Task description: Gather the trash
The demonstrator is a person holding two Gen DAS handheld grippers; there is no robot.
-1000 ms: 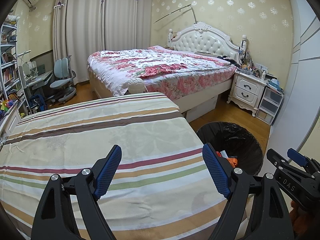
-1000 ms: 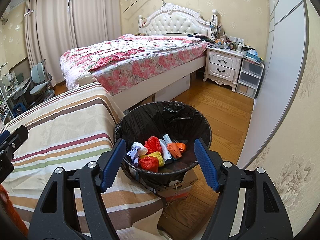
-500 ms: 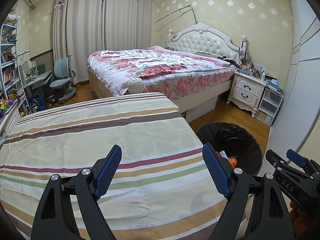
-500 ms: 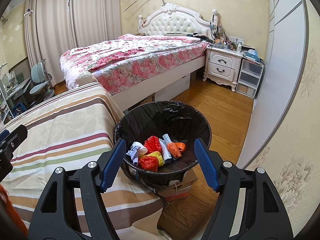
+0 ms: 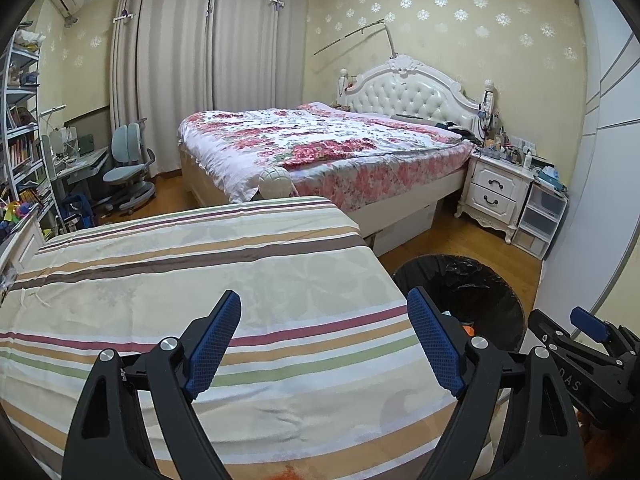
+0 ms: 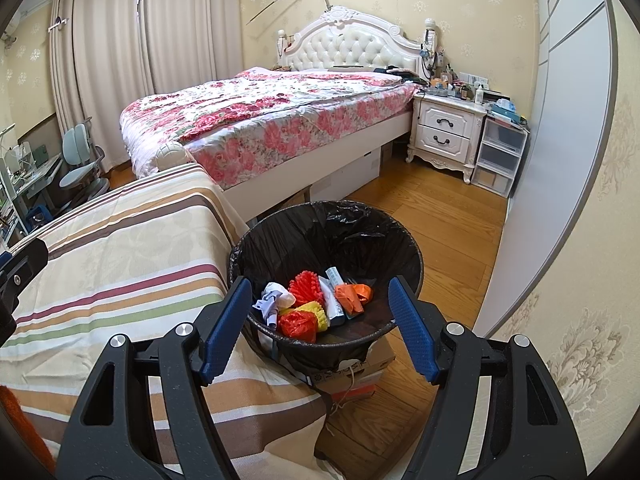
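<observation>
A black-lined trash bin (image 6: 412,252) stands on the wood floor beside the striped bed; it also shows in the left wrist view (image 5: 500,292). Inside lie several pieces of trash (image 6: 316,304): red, orange, yellow and white wrappers. My right gripper (image 6: 320,328) is open and empty, hovering above the bin's near rim. My left gripper (image 5: 324,344) is open and empty above the striped bedspread (image 5: 200,280). The right gripper's body (image 5: 580,360) appears at the right edge of the left wrist view.
A floral bed (image 5: 320,148) with white headboard stands behind. A white nightstand (image 6: 444,136) and plastic drawers (image 6: 500,156) stand at the right wall. A desk chair (image 5: 128,168) and shelves (image 5: 20,140) are at left. A cardboard box (image 6: 356,376) sits under the bin.
</observation>
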